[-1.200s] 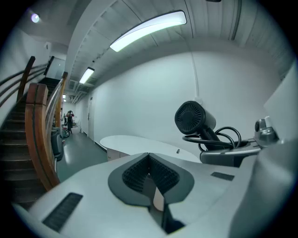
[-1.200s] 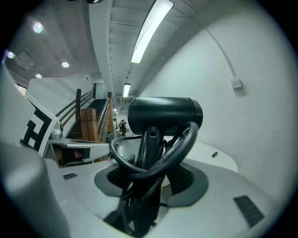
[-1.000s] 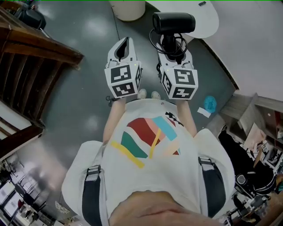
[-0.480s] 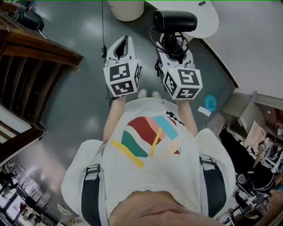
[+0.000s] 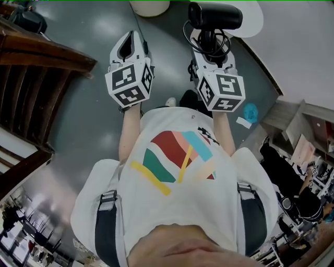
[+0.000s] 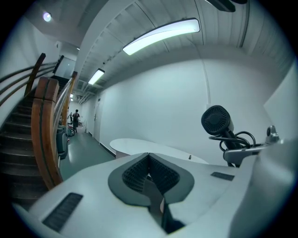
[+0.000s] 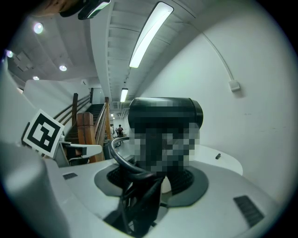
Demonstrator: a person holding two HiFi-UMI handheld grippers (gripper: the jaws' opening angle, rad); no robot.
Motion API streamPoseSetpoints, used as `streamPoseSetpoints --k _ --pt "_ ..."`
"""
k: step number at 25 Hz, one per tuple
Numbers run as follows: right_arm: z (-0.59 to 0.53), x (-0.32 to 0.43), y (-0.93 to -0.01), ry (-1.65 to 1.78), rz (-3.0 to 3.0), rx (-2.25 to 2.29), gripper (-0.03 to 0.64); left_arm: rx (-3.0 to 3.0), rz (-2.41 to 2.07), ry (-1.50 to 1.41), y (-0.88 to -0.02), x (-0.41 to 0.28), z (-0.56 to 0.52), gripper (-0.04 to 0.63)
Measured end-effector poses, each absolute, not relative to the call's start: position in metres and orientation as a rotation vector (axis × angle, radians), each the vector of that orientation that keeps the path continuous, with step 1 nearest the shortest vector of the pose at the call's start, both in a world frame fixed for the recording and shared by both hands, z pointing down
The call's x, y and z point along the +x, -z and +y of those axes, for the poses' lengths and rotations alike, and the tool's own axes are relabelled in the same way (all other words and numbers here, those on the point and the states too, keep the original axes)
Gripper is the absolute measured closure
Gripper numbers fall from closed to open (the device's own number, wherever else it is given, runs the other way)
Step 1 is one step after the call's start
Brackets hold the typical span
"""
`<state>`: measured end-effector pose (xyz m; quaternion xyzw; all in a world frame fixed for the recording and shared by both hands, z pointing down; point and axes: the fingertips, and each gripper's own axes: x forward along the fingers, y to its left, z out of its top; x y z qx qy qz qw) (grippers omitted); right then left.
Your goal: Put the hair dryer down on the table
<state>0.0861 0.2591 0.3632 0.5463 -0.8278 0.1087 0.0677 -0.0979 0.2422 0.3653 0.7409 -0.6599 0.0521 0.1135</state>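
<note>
A black hair dryer with a looped black cord stands upright in my right gripper, whose jaws are shut on its handle. In the right gripper view the hair dryer rises straight from the jaws of the right gripper, its cord hanging in front. Its head hangs over the near edge of the round white table. My left gripper is held beside it at the left, shut and empty. In the left gripper view the left gripper has its pads together, and the hair dryer shows at the right above the table.
A wooden staircase fills the left side. A white round base stands on the grey floor ahead. A blue object lies on the floor at the right, with shelves and clutter beyond. A person stands far down the corridor.
Both grippers have moved forward toward the table. The left one went further and drifted left. The hair dryer has stayed in the right gripper's hold.
</note>
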Motion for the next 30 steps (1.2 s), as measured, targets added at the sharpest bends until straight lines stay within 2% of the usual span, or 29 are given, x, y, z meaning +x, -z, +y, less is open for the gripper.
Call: streamPoseSetpoints --k 16,30 --pt "0.217 0.071 -0.349 -0.254 -2.550 1.670 0.394 2.152 -2.028 -0.131 -0.355 -0.130 0.205 0.580" --pt "0.115 0.070 -0.347 -0.242 -2.580 1.651 0.394 2.310 -1.913 -0.072 -0.341 -0.078 0.102 0.580"
